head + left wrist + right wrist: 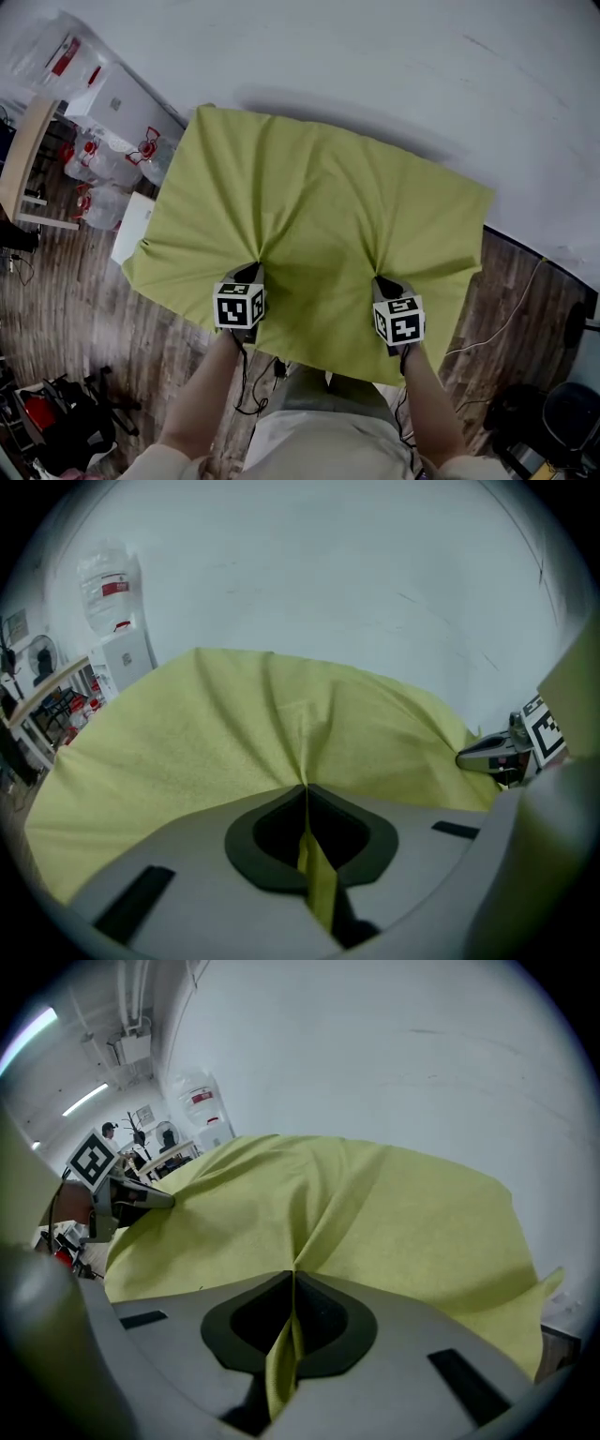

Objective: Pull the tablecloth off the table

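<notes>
Over the counter, which it hides entirely, the yellow-green tablecloth (319,187) lies spread against a white wall (394,66), its near edge hanging toward the person. The left gripper (253,269) has its jaws together, clamped on a pinched fold of the cloth close to that near edge; a thin strip of fabric runs between them. The right gripper (382,281) sits level with it and well apart, its jaws likewise clamped on a fold. Creases fan out across the cloth from both pinches. Wooden floor (84,309) shows around the counter, with large water bottles (94,159) standing at the left
</notes>
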A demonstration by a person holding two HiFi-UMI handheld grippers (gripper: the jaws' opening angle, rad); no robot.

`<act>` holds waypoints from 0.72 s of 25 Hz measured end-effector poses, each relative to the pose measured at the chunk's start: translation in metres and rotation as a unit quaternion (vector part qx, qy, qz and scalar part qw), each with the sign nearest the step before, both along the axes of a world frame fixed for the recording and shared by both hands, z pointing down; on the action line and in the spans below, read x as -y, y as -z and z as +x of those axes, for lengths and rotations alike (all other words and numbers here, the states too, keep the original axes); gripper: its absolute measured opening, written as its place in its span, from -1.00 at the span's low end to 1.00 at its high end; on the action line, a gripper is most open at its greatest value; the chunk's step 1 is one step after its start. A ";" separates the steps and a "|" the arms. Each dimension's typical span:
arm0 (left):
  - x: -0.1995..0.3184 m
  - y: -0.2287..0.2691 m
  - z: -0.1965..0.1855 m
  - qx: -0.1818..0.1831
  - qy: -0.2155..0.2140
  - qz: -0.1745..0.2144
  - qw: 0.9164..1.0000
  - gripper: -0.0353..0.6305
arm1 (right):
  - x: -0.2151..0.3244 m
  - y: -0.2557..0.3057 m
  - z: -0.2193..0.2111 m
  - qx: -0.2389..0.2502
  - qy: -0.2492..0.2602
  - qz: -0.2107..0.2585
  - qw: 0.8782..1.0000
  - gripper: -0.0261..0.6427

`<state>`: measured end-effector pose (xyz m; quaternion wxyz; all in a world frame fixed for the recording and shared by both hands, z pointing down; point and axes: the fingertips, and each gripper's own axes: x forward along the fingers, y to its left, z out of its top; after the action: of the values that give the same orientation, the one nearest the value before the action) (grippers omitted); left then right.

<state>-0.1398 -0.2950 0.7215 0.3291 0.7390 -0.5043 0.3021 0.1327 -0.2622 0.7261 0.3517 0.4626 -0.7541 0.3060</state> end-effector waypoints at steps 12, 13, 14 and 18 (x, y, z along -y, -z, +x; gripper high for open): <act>-0.029 0.086 -0.017 -0.041 0.039 0.051 0.997 -0.83 | -0.014 0.086 -0.015 0.099 -0.015 0.051 0.994 -0.82; -0.034 0.093 -0.020 -0.044 0.048 0.056 0.996 -0.83 | -0.016 0.096 -0.017 0.106 -0.013 0.057 0.993 -0.82; -0.039 0.101 -0.023 -0.047 0.059 0.060 0.995 -0.83 | -0.020 0.107 -0.019 0.113 -0.008 0.063 0.992 -0.82; -0.058 0.137 -0.043 -0.064 0.093 0.083 0.990 -0.83 | -0.029 0.155 -0.036 0.132 0.035 0.094 0.986 -0.82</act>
<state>-0.1825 -0.2366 0.5841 0.3246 0.7314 -0.5724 0.1790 0.0970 -0.2336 0.5708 0.2143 0.4222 -0.8352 0.2797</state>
